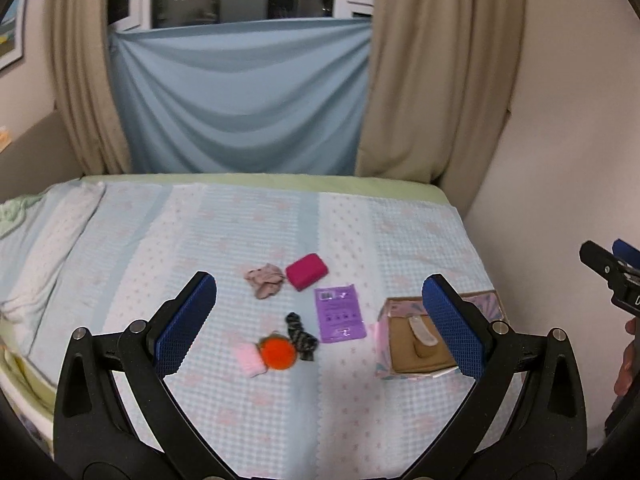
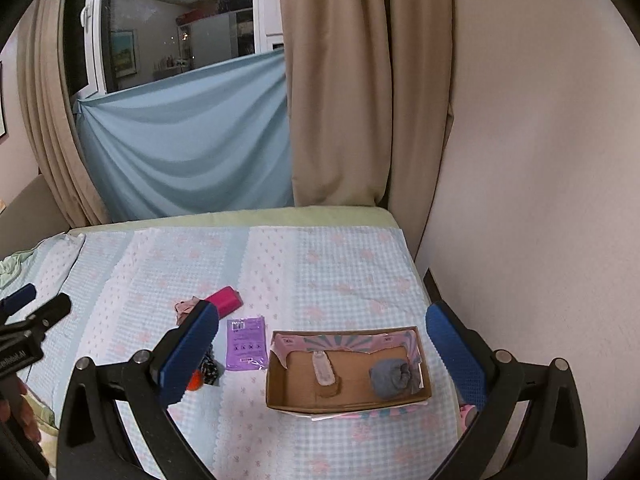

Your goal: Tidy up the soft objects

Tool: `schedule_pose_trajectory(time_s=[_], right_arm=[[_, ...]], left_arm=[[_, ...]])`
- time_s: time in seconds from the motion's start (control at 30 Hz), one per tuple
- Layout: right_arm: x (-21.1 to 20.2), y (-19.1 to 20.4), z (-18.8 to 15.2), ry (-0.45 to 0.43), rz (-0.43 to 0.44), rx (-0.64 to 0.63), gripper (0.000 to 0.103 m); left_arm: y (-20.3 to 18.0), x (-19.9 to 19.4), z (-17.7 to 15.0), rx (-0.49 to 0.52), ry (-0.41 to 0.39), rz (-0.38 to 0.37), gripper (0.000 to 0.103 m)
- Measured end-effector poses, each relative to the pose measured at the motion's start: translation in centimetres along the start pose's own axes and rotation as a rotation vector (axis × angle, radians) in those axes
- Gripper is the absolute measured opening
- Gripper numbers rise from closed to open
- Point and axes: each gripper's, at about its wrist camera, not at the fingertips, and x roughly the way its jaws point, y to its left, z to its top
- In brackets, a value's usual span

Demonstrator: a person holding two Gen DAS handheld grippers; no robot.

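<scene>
Loose soft things lie on the bed: an orange round puff [image 1: 277, 353] beside a pale pink fluffy piece [image 1: 249, 359], a dark patterned scrunchie [image 1: 301, 336], a beige crumpled cloth [image 1: 264, 278], a magenta sponge [image 1: 307, 271] and a flat purple packet [image 1: 340, 314]. An open cardboard box [image 2: 347, 372] holds a grey balled cloth [image 2: 392, 377] and a pale oblong piece [image 2: 323, 367]. My left gripper [image 1: 320, 322] hovers open above the loose pile. My right gripper [image 2: 320, 354] hangs open over the box with nothing between its fingers.
The bed carries a pale blue checked cover [image 1: 240, 224] with a green edge at the far side. Beige curtains [image 2: 336, 80] and a hung blue sheet [image 1: 244, 100] close the back. A bare wall [image 2: 540, 160] runs along the bed's right side.
</scene>
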Motion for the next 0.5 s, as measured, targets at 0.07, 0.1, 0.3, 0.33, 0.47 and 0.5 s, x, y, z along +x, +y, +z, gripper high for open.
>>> schedule_pose_trajectory(time_s=[0.07, 0.1, 0.3, 0.33, 0.47, 0.5], right_arm=[[-0.2, 0.8, -0.2, -0.010, 0.001, -0.002, 0.103], [-0.4, 1.3, -0.3, -0.015, 0.004, -0.003, 0.103], [0.4, 4.3, -1.4, -0.033, 0.037, -0.009, 0.103], [0.6, 4.7, -1.6, -0.032, 0.045, -0.012, 0.103], [2.4, 7.1, -2.4, -0.024, 0.085, -0.024, 0.103], [3.1, 7.8, -2.7, -0.021, 0.095, -0.028, 0.103]], left_arm=[[1.6, -0.9, -0.2, -0.010, -0.012, 0.005, 0.103], [2.4, -1.2, -0.3, -0.014, -0.021, 0.010, 0.103], [6.8, -1.9, -1.8, -0.039, -0.042, 0.039, 0.103], [7.5, -1.6, -2.1, -0.042, -0.041, 0.040, 0.103], [10.1, 0.3, -3.9, -0.046, -0.021, 0.034, 0.103], [10.7, 1.1, -4.4, -0.048, -0.013, 0.027, 0.103]])
